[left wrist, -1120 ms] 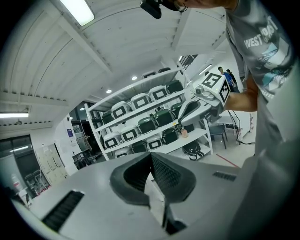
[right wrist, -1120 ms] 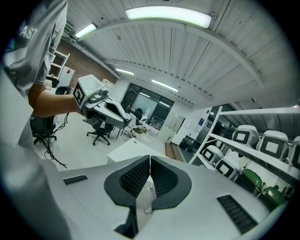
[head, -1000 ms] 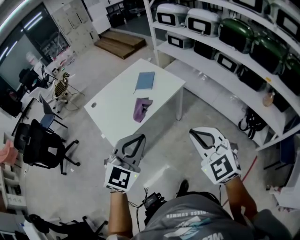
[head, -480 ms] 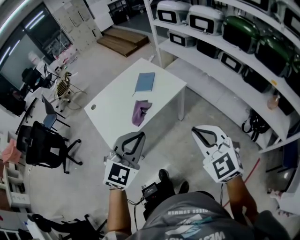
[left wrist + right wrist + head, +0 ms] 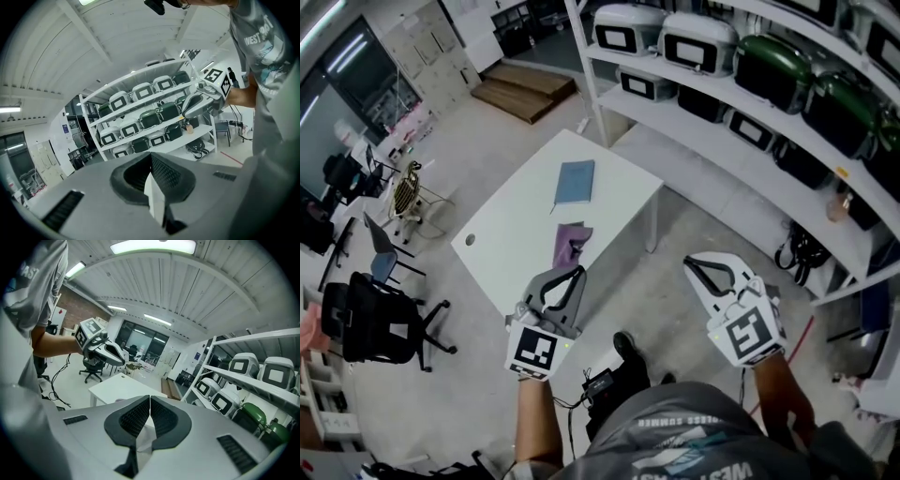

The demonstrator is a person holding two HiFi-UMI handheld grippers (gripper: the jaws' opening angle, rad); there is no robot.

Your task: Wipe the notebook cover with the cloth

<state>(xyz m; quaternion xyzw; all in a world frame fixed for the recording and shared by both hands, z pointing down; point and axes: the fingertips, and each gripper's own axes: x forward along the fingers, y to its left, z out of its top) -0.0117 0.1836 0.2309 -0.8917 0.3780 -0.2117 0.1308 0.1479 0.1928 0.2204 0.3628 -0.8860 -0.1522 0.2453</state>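
Observation:
A blue notebook (image 5: pixel 575 182) lies closed near the far end of the white table (image 5: pixel 511 234). A crumpled purple cloth (image 5: pixel 569 244) sits on the table just nearer than it. Both grippers hang in the air short of the table, over the floor. My left gripper (image 5: pixel 567 277) is shut and empty, its tips just before the table's near corner. My right gripper (image 5: pixel 694 265) is also shut and empty, off to the right of the table. The right gripper view shows the table (image 5: pixel 123 383) ahead and the left gripper (image 5: pixel 107 351) beside it.
A long white shelf rack (image 5: pixel 741 159) with grey and green cases runs along the right. A black office chair (image 5: pixel 375 323) stands left of the table, with more chairs and desks beyond. A cable and a small device (image 5: pixel 598 382) lie on the floor by the person's feet.
The table with the notebook and cloth has slid left and slightly nearer in the head view as the person steps forward. Both grippers stay shut in the same pose.

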